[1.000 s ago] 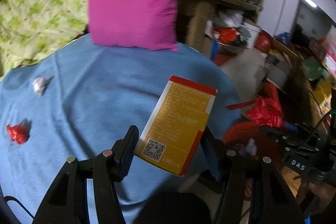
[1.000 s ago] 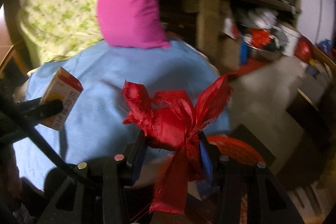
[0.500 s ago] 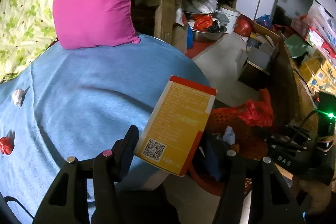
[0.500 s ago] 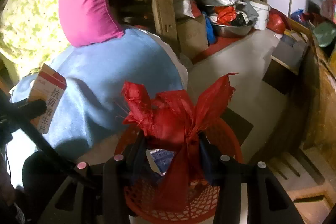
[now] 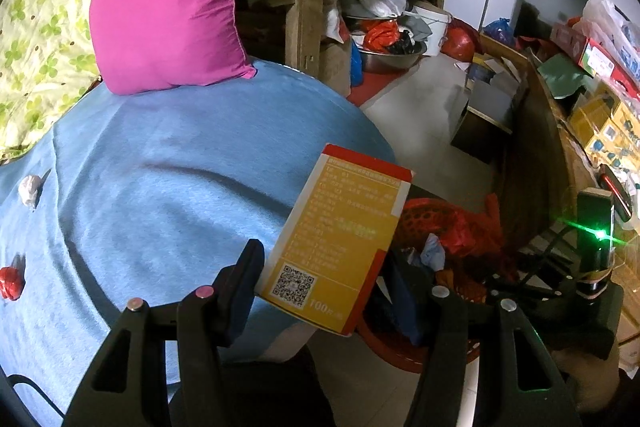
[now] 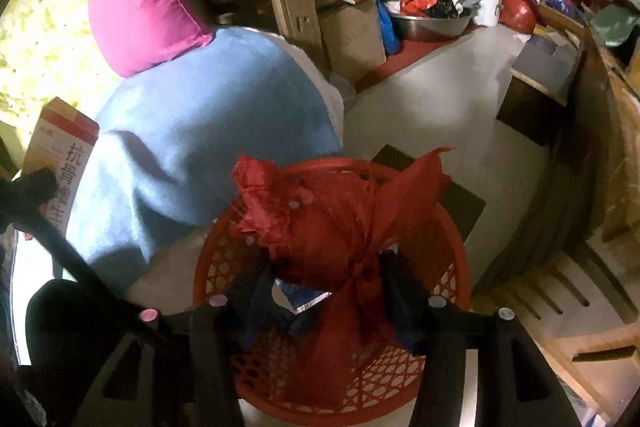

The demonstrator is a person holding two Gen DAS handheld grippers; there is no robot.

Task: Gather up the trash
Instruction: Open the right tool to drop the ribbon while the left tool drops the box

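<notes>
My left gripper is shut on a yellow and red carton, held tilted over the edge of the blue blanket. The carton also shows at the left of the right wrist view. My right gripper hangs over the red mesh basket on the floor. Its jaws are opening, with a knotted red plastic bag still between them. The left finger stands clear of the bag. A white paper ball and a red scrap lie on the blanket at far left.
A pink pillow leans at the head of the bed. Wooden shelves with boxes, a metal bowl and bags stand behind. A wooden bench runs along the right. Pale floor lies beyond the basket.
Both views have swung from the bed toward the floor. The right gripper came down over the red basket and its jaws widened around the red bag. The carton stays gripped.
</notes>
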